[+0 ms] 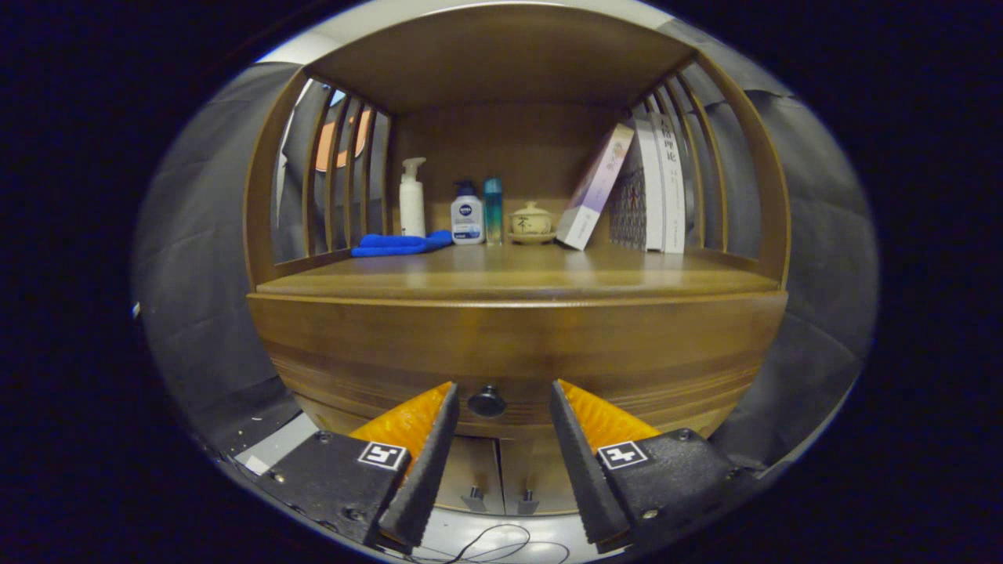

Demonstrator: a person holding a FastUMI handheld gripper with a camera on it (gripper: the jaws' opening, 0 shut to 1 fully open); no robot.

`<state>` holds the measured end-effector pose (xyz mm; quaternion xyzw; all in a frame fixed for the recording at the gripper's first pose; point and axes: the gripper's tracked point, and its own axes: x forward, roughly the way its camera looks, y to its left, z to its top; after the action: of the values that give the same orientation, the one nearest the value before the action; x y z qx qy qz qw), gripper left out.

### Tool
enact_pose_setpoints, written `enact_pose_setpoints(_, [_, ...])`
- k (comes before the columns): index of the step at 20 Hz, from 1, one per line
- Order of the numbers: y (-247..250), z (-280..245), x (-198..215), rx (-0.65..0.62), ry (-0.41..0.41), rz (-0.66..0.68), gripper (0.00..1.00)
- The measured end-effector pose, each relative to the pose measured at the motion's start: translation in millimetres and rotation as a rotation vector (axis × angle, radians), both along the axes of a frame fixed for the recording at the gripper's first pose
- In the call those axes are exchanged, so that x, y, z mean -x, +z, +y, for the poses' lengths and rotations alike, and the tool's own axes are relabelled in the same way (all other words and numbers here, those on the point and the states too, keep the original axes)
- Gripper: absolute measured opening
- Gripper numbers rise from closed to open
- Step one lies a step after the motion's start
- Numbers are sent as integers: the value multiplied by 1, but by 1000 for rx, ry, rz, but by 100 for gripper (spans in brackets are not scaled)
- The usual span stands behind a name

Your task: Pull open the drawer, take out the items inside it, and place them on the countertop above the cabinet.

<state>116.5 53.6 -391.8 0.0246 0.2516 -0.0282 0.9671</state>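
Lining up on the drawer [517, 352], the gripper [504, 403] hangs with its jaws spread wide and holding nothing, the knob [487, 402] sitting between the two tips but touching neither. That spacing makes sense: the knob is small and round, so the jaws need room to slide past it on both sides before closing. The drawer front is flush with the cabinet, shut, so whatever lies inside is hidden. Above it, the counter [517, 278] is bare along its near edge, likely the spot meant for the items. Farther back stand a blue cloth [400, 244] at 10 o'clock from the knob, a pump bottle [411, 197], a jar [467, 215], a lidded cup [531, 221] near 12, and leaning books [650, 188] toward 1 o'clock.
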Motion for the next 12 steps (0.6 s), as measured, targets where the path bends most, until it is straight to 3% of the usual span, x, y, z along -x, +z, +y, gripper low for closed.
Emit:
enact_pose_setpoints(4, [-2, 1, -6, 22, -1, -20, 66])
enact_pose_setpoints(12, [-8, 11, -13, 17, -31, -28, 34])
